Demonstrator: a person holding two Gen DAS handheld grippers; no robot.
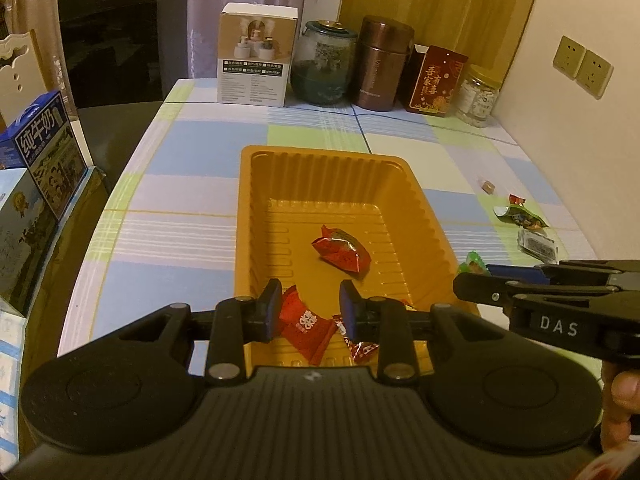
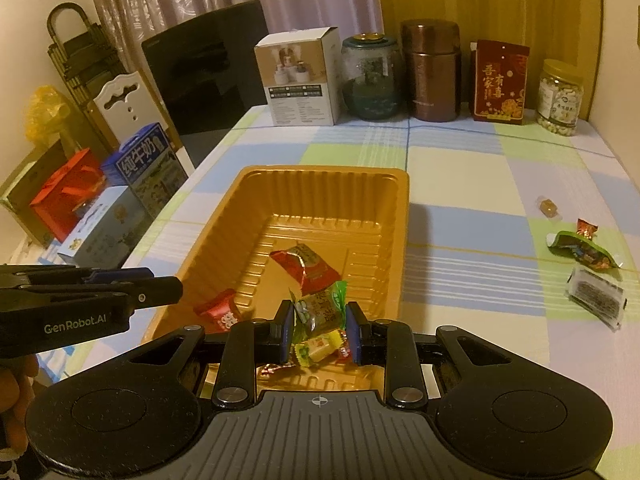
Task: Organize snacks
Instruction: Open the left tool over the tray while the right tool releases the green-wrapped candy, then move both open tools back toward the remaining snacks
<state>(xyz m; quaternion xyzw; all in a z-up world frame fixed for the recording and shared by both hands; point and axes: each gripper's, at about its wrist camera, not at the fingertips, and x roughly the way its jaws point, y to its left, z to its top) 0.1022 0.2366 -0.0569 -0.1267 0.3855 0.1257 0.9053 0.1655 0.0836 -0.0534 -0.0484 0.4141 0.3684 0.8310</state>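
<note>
An orange plastic tray (image 1: 256, 200) (image 2: 400, 216) sits on the checked tablecloth and holds several wrapped snacks, among them a red packet (image 1: 338, 250) (image 2: 308, 264) and a red candy (image 1: 306, 322) (image 2: 218, 310). My left gripper (image 1: 308, 312) is open and empty above the tray's near end. My right gripper (image 2: 318, 326) is shut on a green-wrapped snack (image 2: 320, 308) and holds it over the tray's near end; it shows from the side in the left wrist view (image 1: 476, 290). A yellow candy (image 2: 318, 350) lies below it.
Loose snacks lie on the cloth right of the tray: a brown candy (image 2: 548, 208), a green packet (image 2: 584, 250), a clear packet (image 2: 598, 298). A white box (image 1: 256, 58), jars (image 1: 322, 64) and a red box (image 1: 436, 80) line the far edge. Milk cartons (image 1: 42, 148) stand left.
</note>
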